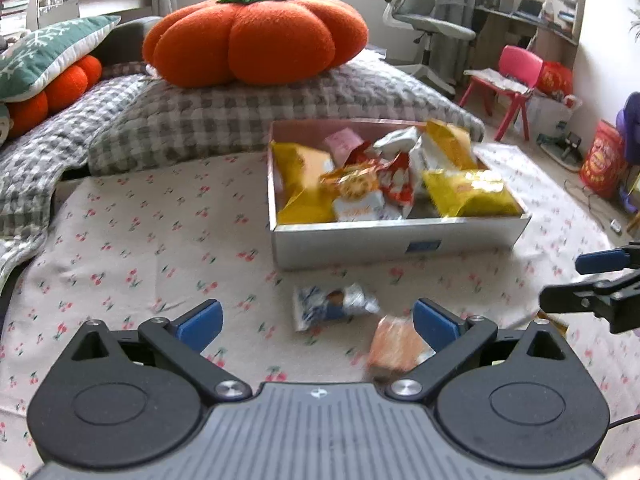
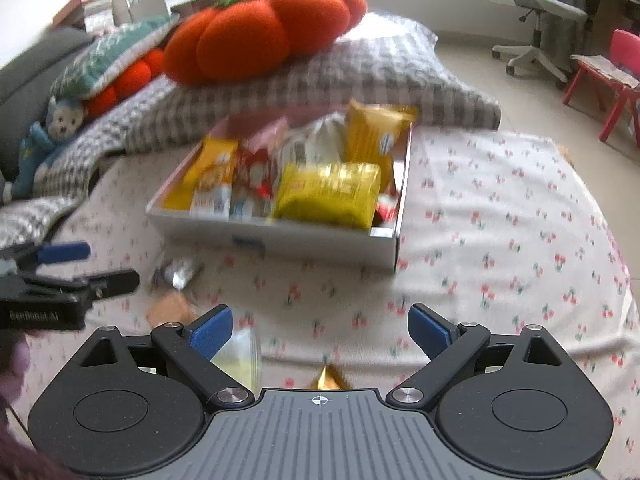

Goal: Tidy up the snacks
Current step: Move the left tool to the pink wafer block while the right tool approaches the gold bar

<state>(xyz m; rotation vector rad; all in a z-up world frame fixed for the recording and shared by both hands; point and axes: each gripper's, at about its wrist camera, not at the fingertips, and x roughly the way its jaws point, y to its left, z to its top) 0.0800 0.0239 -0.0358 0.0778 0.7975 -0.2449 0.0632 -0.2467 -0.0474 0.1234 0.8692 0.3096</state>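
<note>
A white box (image 1: 384,240) full of yellow, red and white snack packs stands on the cherry-print bedsheet; it also shows in the right wrist view (image 2: 320,240). My left gripper (image 1: 318,326) is open above the sheet. A blue-and-silver snack pack (image 1: 332,306) lies just ahead of it and an orange pack (image 1: 394,346) lies by its right finger. My right gripper (image 2: 320,330) is open and empty. A pale yellow pack (image 2: 240,354) lies by its left finger and a gold wrapper tip (image 2: 326,378) peeks out under it.
A grey checked quilt (image 1: 224,120) with an orange pumpkin cushion (image 1: 256,36) lies behind the box. The bed's right edge drops to the floor, where a pink chair (image 1: 512,84) and an office chair (image 1: 424,20) stand.
</note>
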